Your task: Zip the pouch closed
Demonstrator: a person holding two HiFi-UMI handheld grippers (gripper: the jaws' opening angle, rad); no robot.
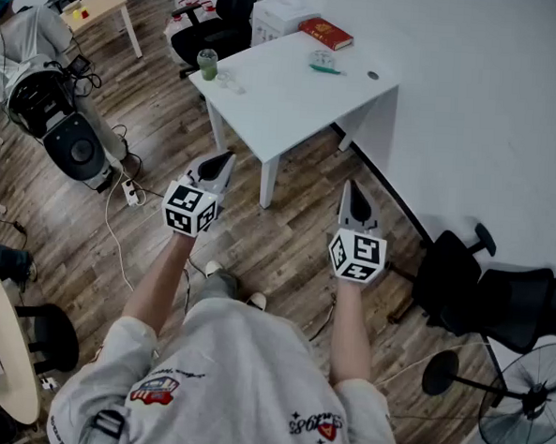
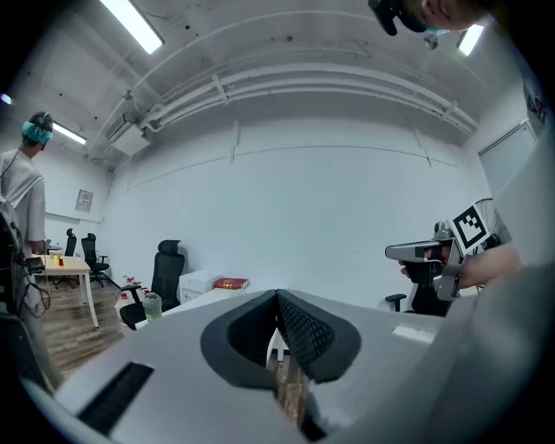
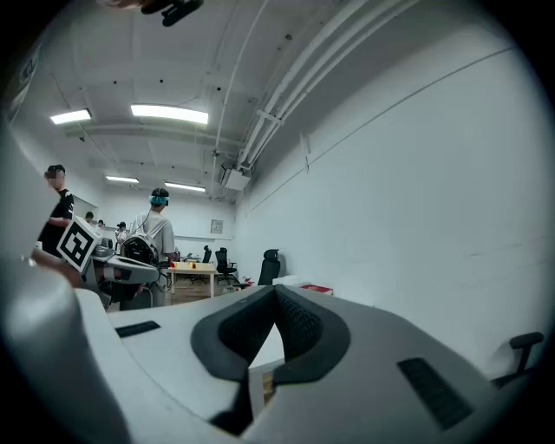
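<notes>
- Pouch cannot be told for sure; a small clear item with a teal strip [image 1: 322, 61] is lying on the white table [image 1: 285, 109], near the red book [image 1: 326, 33]
- Left gripper [image 1: 227, 156] and right gripper [image 1: 353, 185] are hovering over the wooden floor [image 1: 170, 144], short of the table, each keeping its jaws pressed together on nothing

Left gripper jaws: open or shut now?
Shut, empty: on the left gripper the pads meet at the tips, nothing between them.
</notes>
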